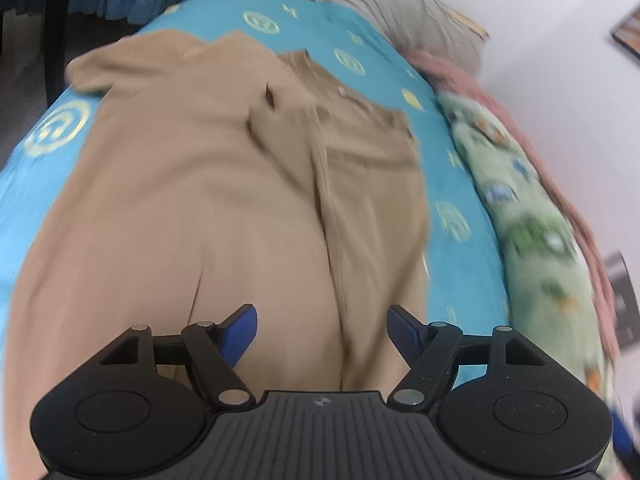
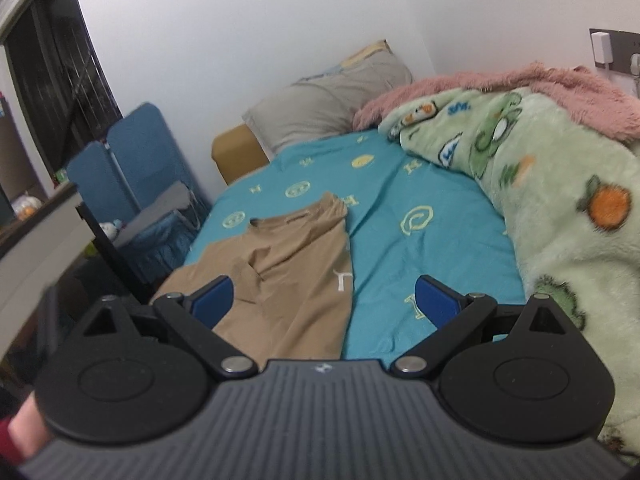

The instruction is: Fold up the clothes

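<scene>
While both my tongs gape empty, the tan shirt (image 1: pixel 224 200) runs lengthwise away directly beneath my left tongs (image 1: pixel 322 330), nearer than my right tongs (image 2: pixel 323 300).

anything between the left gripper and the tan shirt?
Nothing visible. The left gripper is open right above the tan shirt, which lies flat on the blue bedsheet, with only air between its fingers and the cloth. The green blanket lies off to the side.
</scene>
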Tool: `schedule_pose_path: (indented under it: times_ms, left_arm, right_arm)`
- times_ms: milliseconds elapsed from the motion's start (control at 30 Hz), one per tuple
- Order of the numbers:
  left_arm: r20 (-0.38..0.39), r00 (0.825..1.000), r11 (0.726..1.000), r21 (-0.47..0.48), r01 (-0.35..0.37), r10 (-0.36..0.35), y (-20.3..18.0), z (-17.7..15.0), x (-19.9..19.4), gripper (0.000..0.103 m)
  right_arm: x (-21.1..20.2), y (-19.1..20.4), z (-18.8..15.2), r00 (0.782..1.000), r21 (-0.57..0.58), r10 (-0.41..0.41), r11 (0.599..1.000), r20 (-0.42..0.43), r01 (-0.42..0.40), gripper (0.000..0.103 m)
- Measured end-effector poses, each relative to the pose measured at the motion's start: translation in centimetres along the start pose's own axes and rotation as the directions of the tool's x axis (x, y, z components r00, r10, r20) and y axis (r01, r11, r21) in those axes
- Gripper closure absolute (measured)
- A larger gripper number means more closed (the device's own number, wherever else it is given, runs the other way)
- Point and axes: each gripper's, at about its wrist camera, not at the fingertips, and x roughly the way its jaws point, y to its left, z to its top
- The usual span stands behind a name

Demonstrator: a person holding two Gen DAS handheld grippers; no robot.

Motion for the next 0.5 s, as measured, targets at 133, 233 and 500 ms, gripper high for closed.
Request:
schedule_pose_path:
  times_ms: [133,233,500]
  left_arm:
    - [0.056,0.998,0.997,-0.079,-0.010,0.015,-0.1,2.8,5.6,0.029]
    - [0.089,0.996,0.995,-0.104,-0.004,0.013,0.3,3.8,8.3,0.030]
    - [0.179,0.982,0.991,0.100,-0.083,0.065,-1.6,6.9,10.8,0.100]
  right_arm:
    - [2.3,-0.1,-0.1,1.000,0.010,-0.004,1.000,-0.017,0.004,0.004]
    - [3.8,0.1,0.0,1.000,0.000,0.017,1.000,-0.017,-0.017,0.004]
    - [6.0,-0.8,0.1,0.999,0.012,0.009,1.000,-0.034,-0.009,0.004]
